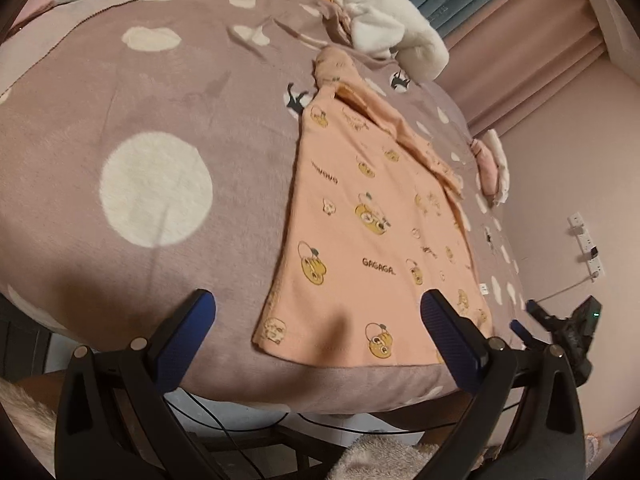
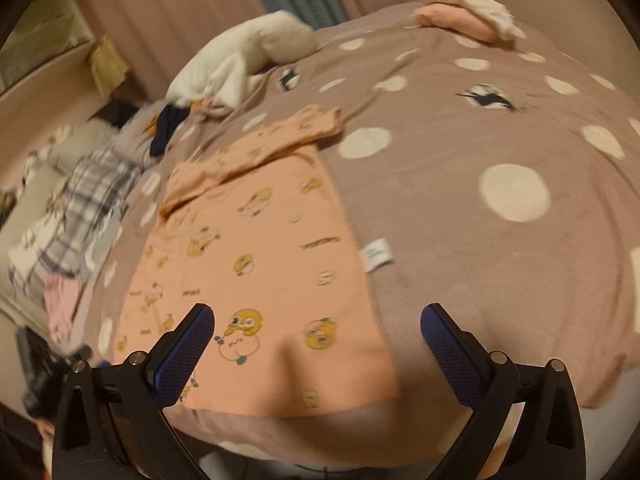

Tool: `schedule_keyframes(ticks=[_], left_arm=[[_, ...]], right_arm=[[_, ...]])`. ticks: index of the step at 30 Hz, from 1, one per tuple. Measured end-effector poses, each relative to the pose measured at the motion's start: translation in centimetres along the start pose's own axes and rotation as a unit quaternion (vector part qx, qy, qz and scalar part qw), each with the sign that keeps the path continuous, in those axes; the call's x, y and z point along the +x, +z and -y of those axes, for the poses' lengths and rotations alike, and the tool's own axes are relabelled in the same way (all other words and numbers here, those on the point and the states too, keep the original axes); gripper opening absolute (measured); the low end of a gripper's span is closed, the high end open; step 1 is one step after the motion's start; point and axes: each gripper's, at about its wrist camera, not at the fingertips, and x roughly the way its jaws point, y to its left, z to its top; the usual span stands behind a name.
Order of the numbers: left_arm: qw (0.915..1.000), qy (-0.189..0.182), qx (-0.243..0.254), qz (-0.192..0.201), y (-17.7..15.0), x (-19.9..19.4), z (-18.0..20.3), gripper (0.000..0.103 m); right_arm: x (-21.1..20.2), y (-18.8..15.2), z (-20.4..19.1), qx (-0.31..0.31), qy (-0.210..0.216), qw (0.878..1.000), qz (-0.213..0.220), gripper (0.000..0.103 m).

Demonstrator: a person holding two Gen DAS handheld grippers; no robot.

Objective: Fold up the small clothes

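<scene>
A small peach shirt (image 1: 372, 232) printed with yellow cartoon faces lies flat on the mauve polka-dot blanket (image 1: 160, 120), its sleeves folded in over the body. In the right wrist view the shirt (image 2: 260, 260) fills the lower middle, with a white tag (image 2: 378, 258) at its right edge. My left gripper (image 1: 318, 312) is open and empty, hovering above the shirt's near hem. My right gripper (image 2: 316, 326) is open and empty above the shirt's lower part. The right gripper also shows in the left wrist view (image 1: 560, 328) at the right, beside the bed.
A white fluffy garment (image 1: 400, 28) lies at the far side of the bed. A folded pink and white pile (image 2: 464, 12) sits at the far corner. Plaid and other clothes (image 2: 80, 208) lie heaped at the left. Curtains (image 1: 520, 40) hang behind. Cables (image 1: 240, 424) run under the bed edge.
</scene>
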Motion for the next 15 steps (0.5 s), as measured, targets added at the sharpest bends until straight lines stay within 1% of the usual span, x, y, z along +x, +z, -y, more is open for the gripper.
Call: schedule_keyframes(ticks=[3,5,7,11,13,15], left_arm=[[0.9993,0.026,0.022,-0.011,-0.2,0.6,0.8,0.102],[0.9992,0.029,0.026,-0.013,-0.2,0.7,0.7,0.102],[0.9996,0.015,0.014,-0.018,-0.2,0.9,0.5,0.102],[0.9992,-0.015,-0.008,-0.037,0.1,0.7,0.6,0.102],[0.9981,-0.045,-0.009,-0.042,0.2,0.6,1.0,0.102],[0.9968,-0.060,-0.021,-0.049,0.2,0.8,1.1,0.102]], right_arm=[[-0.8,0.1,1.3,0.029,0.011,1.000,0.004,0.102],[-1.2,-0.1,2.1,0.050,0.014,0.999,0.009,0.102],[-1.1,-0.2,2.4,0.056,0.024,0.998,-0.002,0.102],[-0.8,-0.6,2.5,0.049,-0.005,0.999,-0.017,0.102],[-0.6,-0.8,2.5,0.040,0.000,0.999,-0.029,0.102],[-0.5,-0.8,2.6,0.043,0.007,0.998,-0.033,0.102]])
